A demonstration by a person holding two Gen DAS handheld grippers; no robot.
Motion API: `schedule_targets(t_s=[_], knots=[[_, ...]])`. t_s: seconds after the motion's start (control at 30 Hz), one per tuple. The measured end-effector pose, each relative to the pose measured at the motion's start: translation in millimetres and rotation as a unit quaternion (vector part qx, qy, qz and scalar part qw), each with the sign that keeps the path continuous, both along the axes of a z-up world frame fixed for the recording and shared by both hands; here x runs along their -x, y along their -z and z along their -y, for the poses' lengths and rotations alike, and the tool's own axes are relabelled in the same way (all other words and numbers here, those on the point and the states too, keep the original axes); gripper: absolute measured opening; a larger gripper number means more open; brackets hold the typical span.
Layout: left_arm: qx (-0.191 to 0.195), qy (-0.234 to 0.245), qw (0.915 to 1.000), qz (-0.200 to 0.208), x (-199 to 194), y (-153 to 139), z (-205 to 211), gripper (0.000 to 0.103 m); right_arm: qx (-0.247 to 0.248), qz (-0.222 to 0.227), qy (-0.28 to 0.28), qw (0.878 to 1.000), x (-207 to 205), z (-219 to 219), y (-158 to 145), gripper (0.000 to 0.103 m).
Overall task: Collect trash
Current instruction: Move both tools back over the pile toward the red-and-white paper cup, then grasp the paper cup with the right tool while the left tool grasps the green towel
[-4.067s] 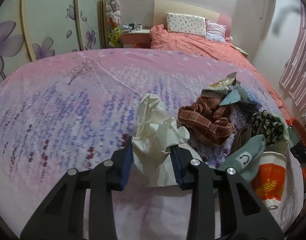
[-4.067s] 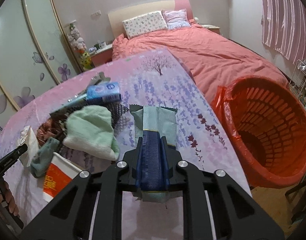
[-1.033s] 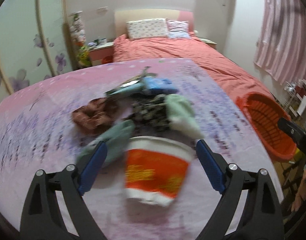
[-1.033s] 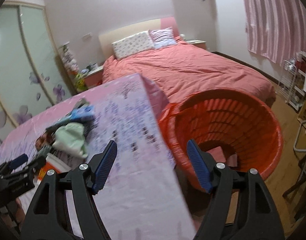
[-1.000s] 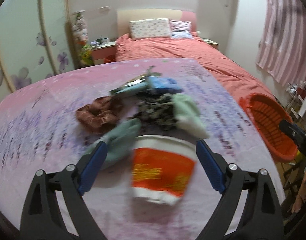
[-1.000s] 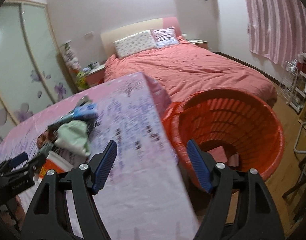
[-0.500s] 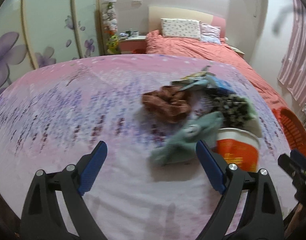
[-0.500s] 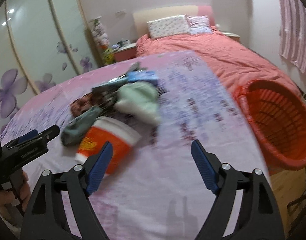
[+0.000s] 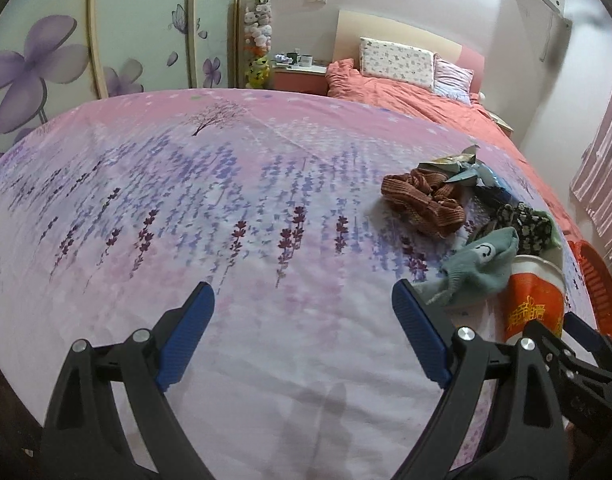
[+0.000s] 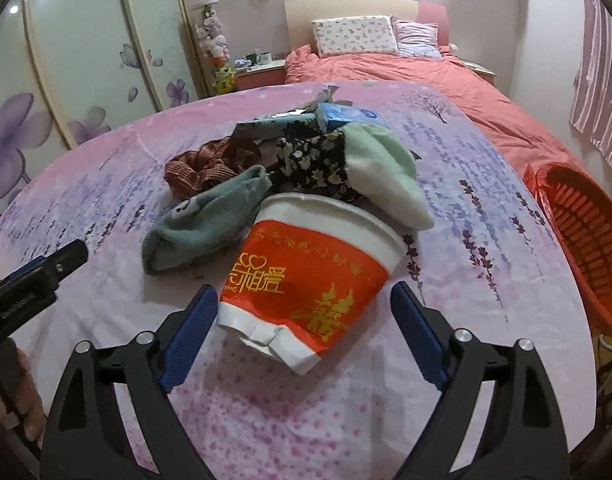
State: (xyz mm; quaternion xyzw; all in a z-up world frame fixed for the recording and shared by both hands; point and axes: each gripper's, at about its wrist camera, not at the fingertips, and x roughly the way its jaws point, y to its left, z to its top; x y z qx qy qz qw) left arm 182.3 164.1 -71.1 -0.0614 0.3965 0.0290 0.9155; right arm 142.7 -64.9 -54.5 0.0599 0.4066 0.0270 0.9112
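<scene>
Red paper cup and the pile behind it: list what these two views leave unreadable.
- Inside of the red paper cup: right wrist view shows only its outer wall; its mouth faces away.
- Same cup in the left wrist view: its base sits behind the right claw.
- Orange basket: cut by the frame edge; contents unseen.
- Wrappers behind the socks: partly covered, print too small.

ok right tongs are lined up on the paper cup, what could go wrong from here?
1. The paper cup lies on its side with a crumpled base; the open right tongs may crush it or let it slip.
2. The teal sock touches the cup's rim and could get dragged along as trash.
3. The orange basket sits off the table's far right edge, so an early release could miss it.
</scene>
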Motion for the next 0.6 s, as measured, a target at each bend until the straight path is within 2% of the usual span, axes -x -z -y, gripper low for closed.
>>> schedule_targets(t_s=[0.13,0.23,0.37,0.5,0.6], knots=[[0.008,0.009,0.9999,0.001,-0.7,1.7,1.6,0.089,0.002,0.007,0.024,1.0,0.9,13.6,-1.1,0.076],[0.01,0.02,0.9997,0.0,-3.7,3.8,10.8,0.089,0.004,0.007,0.049,0.999,-1.8,25.1,-2.3,0.076],[0.009,0.038,0.9992,0.003,-5.3,4.1,26.4,0.089,-0.018,-0.001,0.065,0.998,-9.8,30.6,-2.2,0.077],[0.001,0.049,0.9988,0.007,-7.1,3.8,38.1,0.089,0.001,-0.001,0.061,0.998,-18.8,19.2,-1.2,0.085],[-0.005,0.056,0.9983,0.011,-8.2,2.1,44.5,0.089,0.014,-0.006,0.06,0.998,-23.4,18.3,4.1,0.082]])
